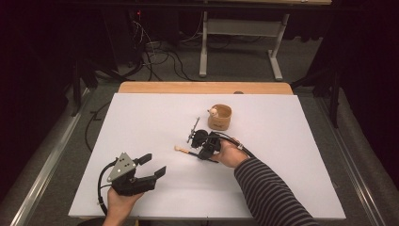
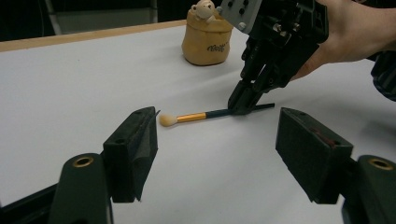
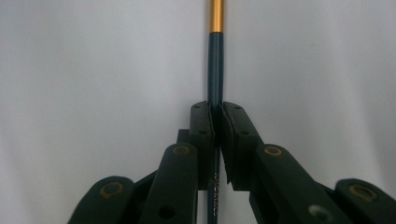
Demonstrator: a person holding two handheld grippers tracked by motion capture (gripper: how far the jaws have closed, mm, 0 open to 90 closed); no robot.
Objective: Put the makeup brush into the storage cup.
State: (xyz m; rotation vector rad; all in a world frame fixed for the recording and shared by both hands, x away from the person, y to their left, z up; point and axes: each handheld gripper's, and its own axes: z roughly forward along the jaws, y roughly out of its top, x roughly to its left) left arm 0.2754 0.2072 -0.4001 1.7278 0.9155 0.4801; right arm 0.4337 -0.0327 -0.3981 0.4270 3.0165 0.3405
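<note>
The makeup brush (image 2: 205,115) lies flat on the white table (image 1: 141,122), its pale tuft pointing toward nine o'clock in the high view, gold ferrule next, dark handle running back toward three o'clock. The right gripper (image 3: 217,114) has its jaws pinched together on that dark handle, just behind the ferrule; gripping there, near the middle of the shaft, should keep the brush from tipping when lifted, and it leaves the soft tuft untouched. The gripper comes down steeply from the hand above, so its tips meet the thin handle close to the tabletop.

At about one o'clock from the brush, a short way off, stands a small tan holder cup (image 1: 219,117) with a little bear figure at its rim, upright and open-topped, likely where the brush is meant to go.

The left gripper (image 1: 153,165) waits at seven o'clock from the brush, well apart, jaws spread wide and holding nothing, aimed toward the tuft.
</note>
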